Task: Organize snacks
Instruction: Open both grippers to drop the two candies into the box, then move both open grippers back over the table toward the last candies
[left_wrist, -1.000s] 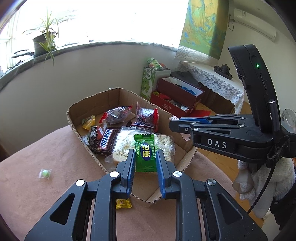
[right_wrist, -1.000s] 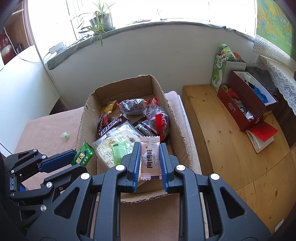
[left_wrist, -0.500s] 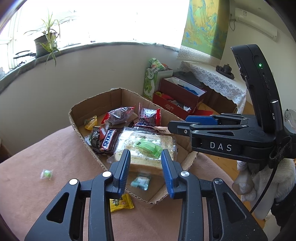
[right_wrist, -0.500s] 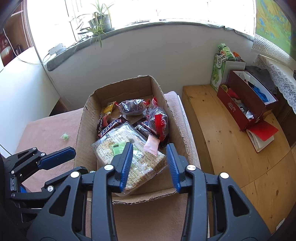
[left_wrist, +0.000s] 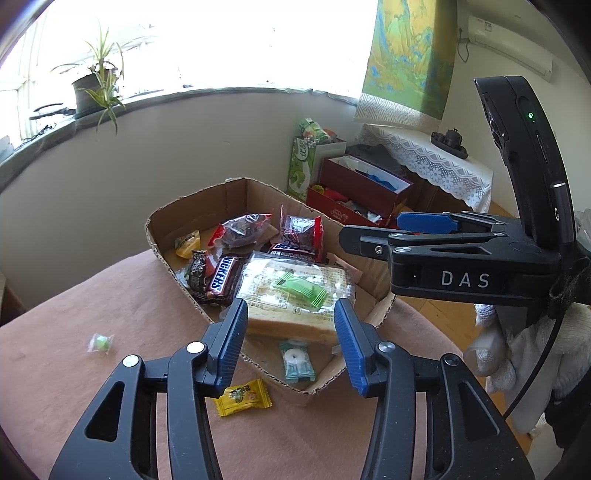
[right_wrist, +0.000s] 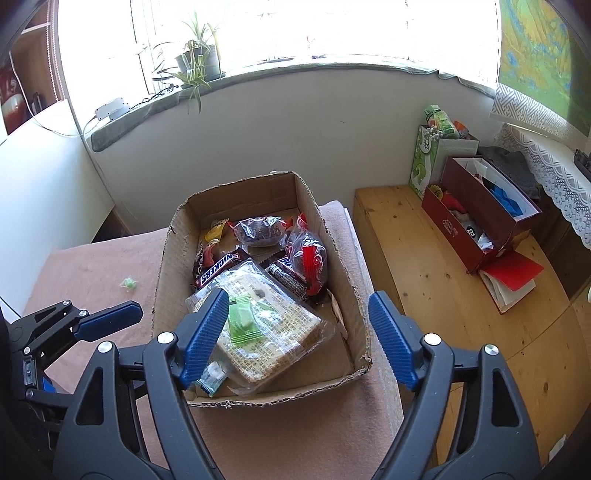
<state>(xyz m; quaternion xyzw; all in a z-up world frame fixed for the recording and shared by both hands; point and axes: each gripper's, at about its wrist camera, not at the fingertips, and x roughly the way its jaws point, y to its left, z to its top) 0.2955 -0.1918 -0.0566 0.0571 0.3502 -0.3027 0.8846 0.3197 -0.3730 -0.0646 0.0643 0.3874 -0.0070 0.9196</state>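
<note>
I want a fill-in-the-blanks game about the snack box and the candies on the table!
1. The small green packet lies on top of the clear bag of ____ inside the brown cardboard box.
2. The yellow wrapped candy lies ____ the box, on the pink tablecloth.
3. The brown chocolate bar in the box reads ____.
4. The left gripper and right gripper both hold ____.

Missing words: crackers; outside; Snickers; nothing
</note>
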